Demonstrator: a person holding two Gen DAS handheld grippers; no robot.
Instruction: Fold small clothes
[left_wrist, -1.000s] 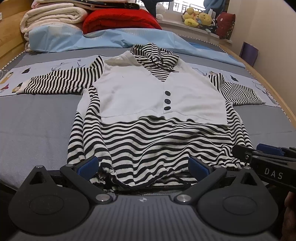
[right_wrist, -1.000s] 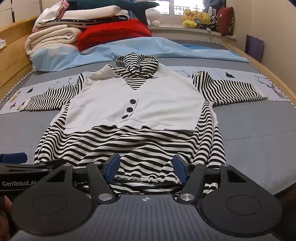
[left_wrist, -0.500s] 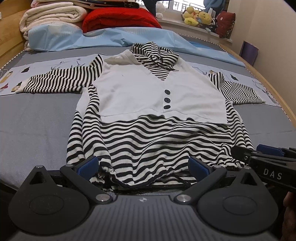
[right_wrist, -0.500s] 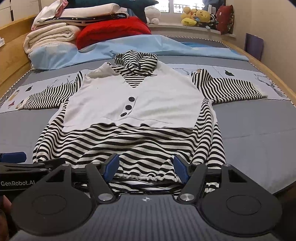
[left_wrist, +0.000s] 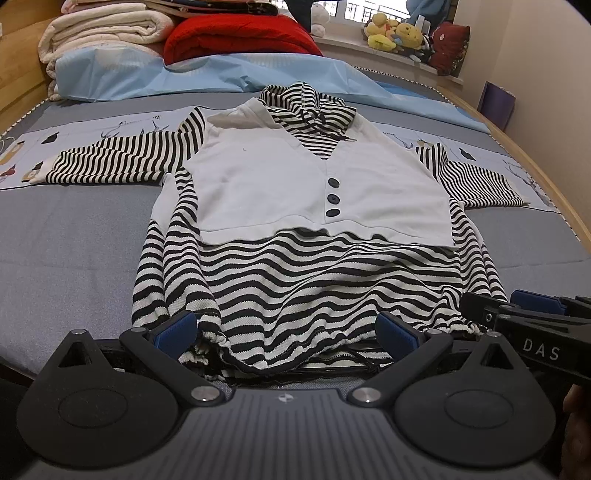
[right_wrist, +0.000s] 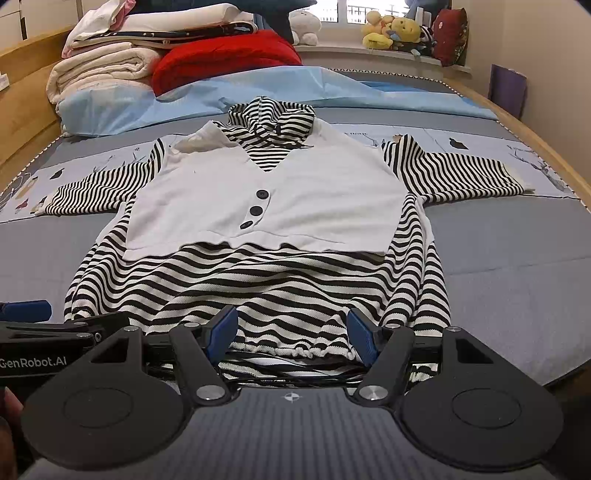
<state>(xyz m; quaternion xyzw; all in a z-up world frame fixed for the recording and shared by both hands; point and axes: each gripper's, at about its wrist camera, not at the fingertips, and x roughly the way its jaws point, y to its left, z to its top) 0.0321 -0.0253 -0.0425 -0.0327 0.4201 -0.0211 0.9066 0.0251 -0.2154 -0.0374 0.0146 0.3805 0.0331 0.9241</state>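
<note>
Striped top (left_wrist: 306, 280): spread face up on the grey bed cover (left_wrist: 70, 236), collar toward the far pillows, hem toward both cameras, sleeves out to either side; laid flat and squared this way, presumably, so a fold can start from the hem.
White vest panel (left_wrist: 288, 184): covers the chest, three dark buttons (left_wrist: 333, 196) down its front, lower edge ending above the striped belly.
Hem (right_wrist: 291, 349): gathered on a drawstring, slightly bunched, lying right at the near edge of the bed (loose cord ends trail below it).
Left gripper (left_wrist: 286, 328): jaws spread wide, blue pads on either side of the hem's left portion; cloth between them, no pad seen pressing on it, so not yet a grip.
Right gripper (right_wrist: 291, 328): jaws likewise wide apart, straddling the hem's right portion; fabric sits between the pads, apart from both.
Pairing: both tools side by side along the hem, each visible at the edge of the other's view; likely placed so to pinch two points and lift the hem evenly.
Position of garment to tools: directly ahead and below, hem nearest the fingertips, collar farthest.
Judged step: lining up for the first pinch; no fold made so far.
Surroundings: folded blankets (right_wrist: 99, 70) and red cushion (right_wrist: 225, 55) at the head of the bed, soft toys (right_wrist: 391, 31) on the sill, well apart from the work.
</note>
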